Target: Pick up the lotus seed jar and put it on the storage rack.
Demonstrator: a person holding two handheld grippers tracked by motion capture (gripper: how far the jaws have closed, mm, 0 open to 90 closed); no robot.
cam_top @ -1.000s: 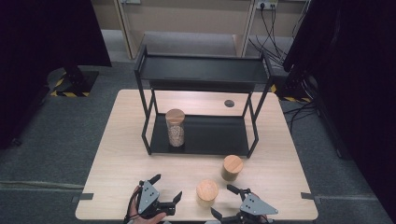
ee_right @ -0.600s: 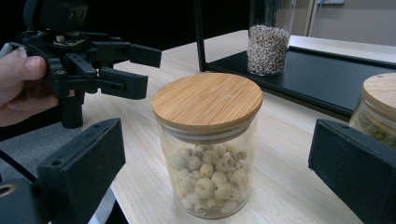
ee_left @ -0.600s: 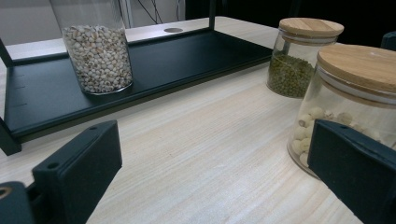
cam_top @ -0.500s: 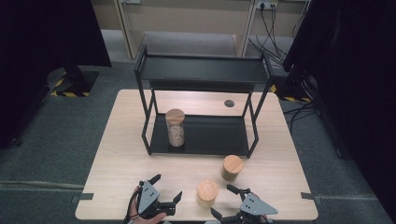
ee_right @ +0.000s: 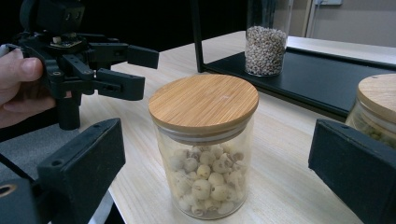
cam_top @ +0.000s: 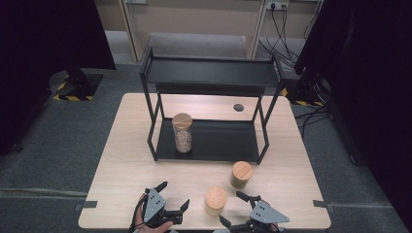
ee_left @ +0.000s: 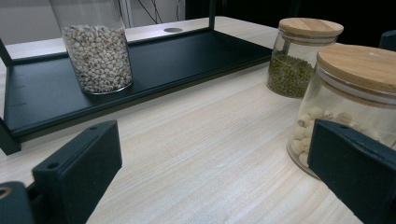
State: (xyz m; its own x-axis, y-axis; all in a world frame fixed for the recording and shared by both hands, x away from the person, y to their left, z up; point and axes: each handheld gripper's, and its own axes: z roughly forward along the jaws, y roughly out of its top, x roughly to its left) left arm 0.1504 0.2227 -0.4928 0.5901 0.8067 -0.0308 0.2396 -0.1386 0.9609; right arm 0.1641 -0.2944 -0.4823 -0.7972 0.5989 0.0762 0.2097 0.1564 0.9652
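The left tongs [cam_top: 173,197] are held low at the near edge of the desk [cam_top: 126,165], spread wide and pinching nothing; the right tongs [cam_top: 234,208] are held at the same edge, also spread wide, with nothing between the jaws. Between the two tongs, near the front edge, the jar of pale round seeds [cam_top: 215,200] is placed upright on the desk, closed by a wooden lid; in the right gripper view this jar [ee_right: 204,149] is seen just ahead of the open jaws, apart from both. A second jar with green beans [cam_top: 241,174] is placed a little farther back and to the right, near the first one, possibly not touching it. On the lower board of the black shelf [cam_top: 218,141] a tall jar of grain [cam_top: 182,133] is standing at the left side.
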